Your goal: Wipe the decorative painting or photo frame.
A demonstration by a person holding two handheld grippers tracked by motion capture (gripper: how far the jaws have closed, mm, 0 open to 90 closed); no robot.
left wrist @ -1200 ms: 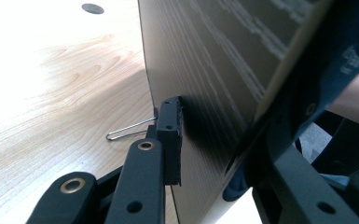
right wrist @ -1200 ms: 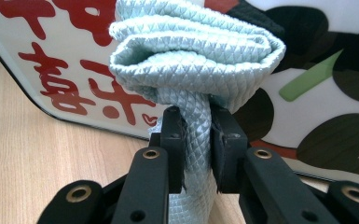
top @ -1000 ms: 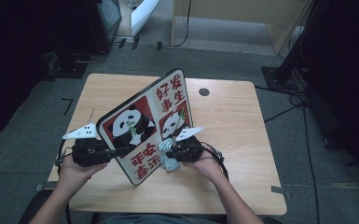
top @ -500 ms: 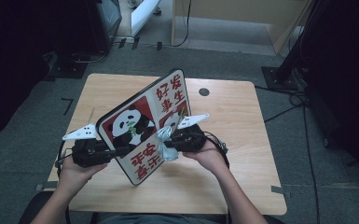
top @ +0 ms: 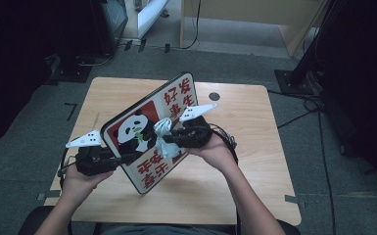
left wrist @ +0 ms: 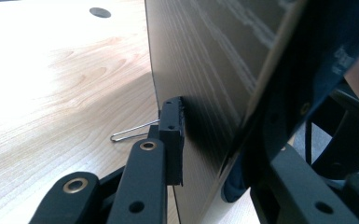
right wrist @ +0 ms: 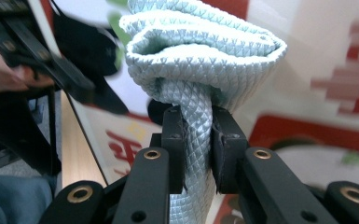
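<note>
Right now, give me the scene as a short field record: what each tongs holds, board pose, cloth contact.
work: wiping a panda sign board with a cloth
left tongs: shut on the board's edge, holding it up
right tongs: shut on the bunched cloth
board: tilted on edge, lower corner on the table, printed face toward the person
cloth: pale blue-grey, at the board's printed face by the panda
contact: cloth looks pressed to the face; cannot confirm
also: thin wire clip on the table behind the board

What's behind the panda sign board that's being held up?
Behind the red and white panda sign board, the left claw grips its plain back edge; a wire paper clip lies on the wooden table. The table beneath stays hidden.
</note>
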